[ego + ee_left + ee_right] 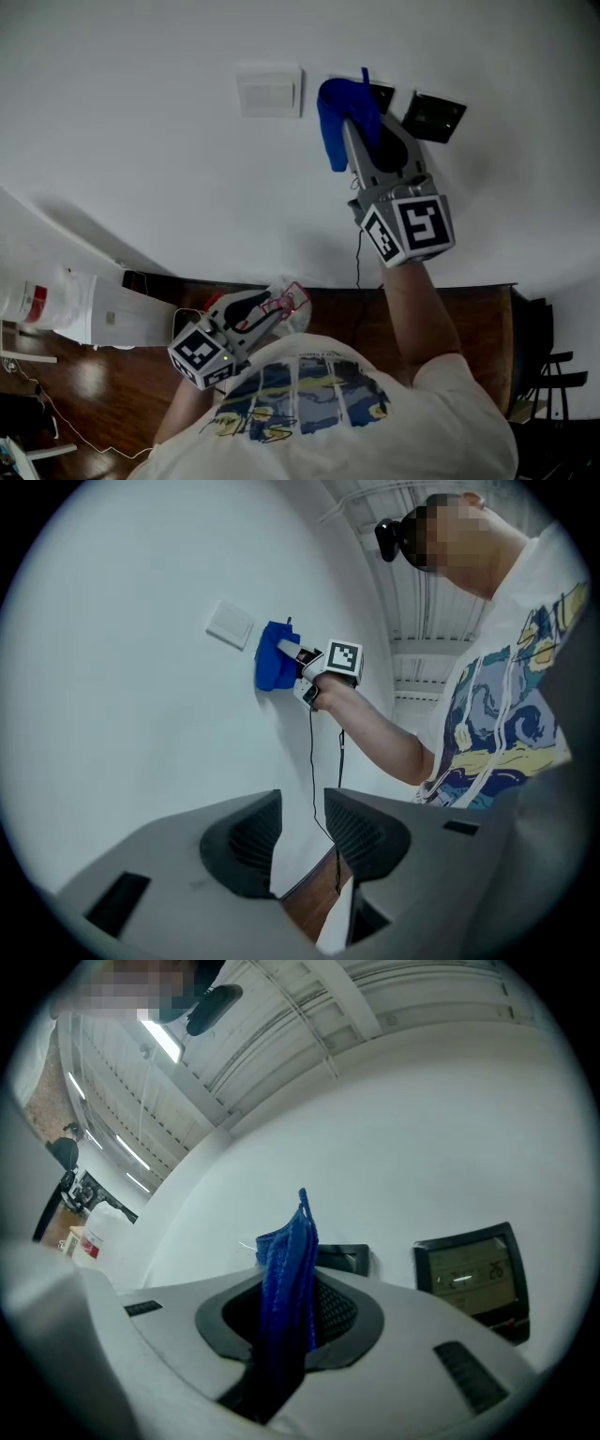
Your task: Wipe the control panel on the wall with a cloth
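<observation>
My right gripper (361,122) is raised to the white wall and shut on a blue cloth (339,120), which hangs folded over its tips. The cloth lies against a small dark panel (382,94) and hides most of it. A second dark control panel (434,117) with a lit display (469,1274) sits just right of the cloth (289,1279). My left gripper (284,302) hangs low by the person's chest. Its jaws stand open with nothing between them, and through the gap (302,832) only wall and floor show. The cloth (275,667) also shows in the left gripper view.
A white switch plate (270,91) is on the wall left of the cloth. A thin black cable (357,262) drops from the right gripper. Below the wall is a brown wooden floor (478,319); a white bag (89,305) lies at left, a dark chair (553,375) at right.
</observation>
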`<action>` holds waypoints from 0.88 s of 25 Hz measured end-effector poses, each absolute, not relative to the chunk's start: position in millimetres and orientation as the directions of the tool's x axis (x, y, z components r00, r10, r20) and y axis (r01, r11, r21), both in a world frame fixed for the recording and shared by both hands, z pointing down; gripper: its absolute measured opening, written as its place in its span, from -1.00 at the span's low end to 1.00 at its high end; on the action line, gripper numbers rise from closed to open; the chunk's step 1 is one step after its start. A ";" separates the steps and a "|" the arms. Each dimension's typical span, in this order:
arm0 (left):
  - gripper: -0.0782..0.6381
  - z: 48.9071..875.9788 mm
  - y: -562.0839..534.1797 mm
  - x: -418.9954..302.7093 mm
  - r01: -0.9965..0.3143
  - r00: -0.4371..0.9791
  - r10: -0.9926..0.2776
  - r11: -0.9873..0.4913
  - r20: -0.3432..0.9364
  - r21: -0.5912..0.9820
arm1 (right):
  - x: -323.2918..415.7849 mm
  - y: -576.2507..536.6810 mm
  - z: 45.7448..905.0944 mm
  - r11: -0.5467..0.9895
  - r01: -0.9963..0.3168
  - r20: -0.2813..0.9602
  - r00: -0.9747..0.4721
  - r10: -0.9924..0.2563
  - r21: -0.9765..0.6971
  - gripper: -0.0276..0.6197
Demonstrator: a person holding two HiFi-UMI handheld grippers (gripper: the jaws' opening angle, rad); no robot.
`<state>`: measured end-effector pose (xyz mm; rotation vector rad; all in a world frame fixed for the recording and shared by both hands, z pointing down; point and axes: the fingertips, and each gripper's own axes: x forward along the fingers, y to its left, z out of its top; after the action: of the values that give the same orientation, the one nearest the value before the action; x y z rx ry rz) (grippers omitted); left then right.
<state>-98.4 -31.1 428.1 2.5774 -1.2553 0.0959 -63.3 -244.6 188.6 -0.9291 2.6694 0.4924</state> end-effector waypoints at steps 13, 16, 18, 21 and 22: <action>-0.45 429.1 -39.0 -78.2 -0.753 0.657 -0.728 -0.624 0.194 0.208 | -3.3 -264.9 186.8 0.663 -0.721 -0.374 -0.683 -0.628 0.203 -0.62; -0.45 430.8 -41.6 -75.1 -0.748 0.664 -0.721 -0.635 0.199 0.194 | 13.6 -270.2 186.3 0.641 -0.743 -0.378 -0.659 -0.650 0.194 -0.62; -0.45 431.9 -43.3 -73.4 -0.745 0.667 -0.717 -0.639 0.201 0.191 | 24.5 -273.7 185.7 0.626 -0.756 -0.381 -0.644 -0.663 0.189 -0.62; -0.45 431.5 -46.0 -68.0 -0.737 0.676 -0.707 -0.648 0.206 0.194 | 37.7 -276.9 183.6 0.610 -0.770 -0.385 -0.628 -0.676 0.188 -0.62; -0.45 430.6 -46.9 -65.2 -0.733 0.680 -0.703 -0.651 0.206 0.197 | 41.9 -277.7 183.1 0.604 -0.775 -0.387 -0.623 -0.680 0.188 -0.62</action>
<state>-65.2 -46.9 430.6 2.6303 -1.1484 0.1610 41.9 -277.7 183.1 -1.1880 2.5565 0.4936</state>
